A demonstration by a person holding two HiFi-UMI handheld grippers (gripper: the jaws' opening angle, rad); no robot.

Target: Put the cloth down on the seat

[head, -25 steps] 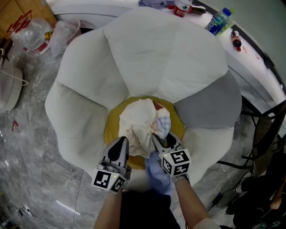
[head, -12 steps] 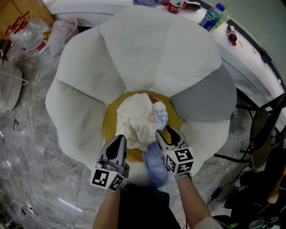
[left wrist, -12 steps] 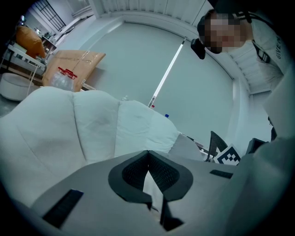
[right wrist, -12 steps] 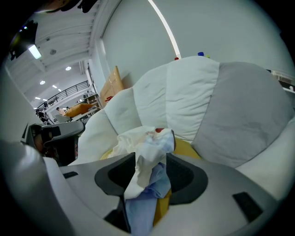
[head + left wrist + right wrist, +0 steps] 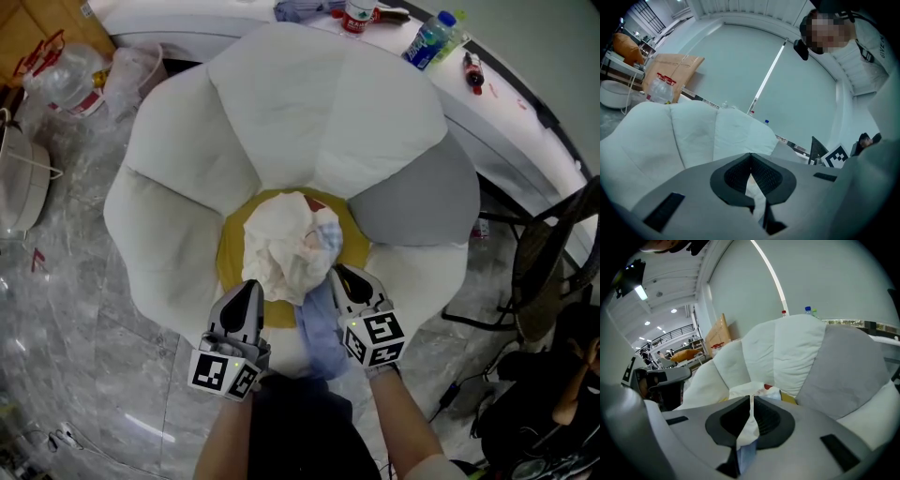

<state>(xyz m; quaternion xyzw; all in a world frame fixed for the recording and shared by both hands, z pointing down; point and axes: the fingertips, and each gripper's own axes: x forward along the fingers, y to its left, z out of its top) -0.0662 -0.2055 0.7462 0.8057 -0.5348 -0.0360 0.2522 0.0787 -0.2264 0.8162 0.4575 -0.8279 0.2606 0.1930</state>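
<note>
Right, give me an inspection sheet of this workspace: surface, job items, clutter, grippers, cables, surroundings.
surface: flower-shaped seat, white petals, one grey petal, yellow centre.
job's things: cloth bunched on the yellow centre, a pale blue part trailing toward the person.
clutter: bottles on the white counter behind the seat; plastic bags at upper left.
grippers: left gripper shut on the cloth's near edge; right gripper fingers closing, cloth pinched between them.
cables: one thin dark lead on the floor at lower right, kind unclear.
surroundings: grey marbled floor; dark chair frame at right.
</note>
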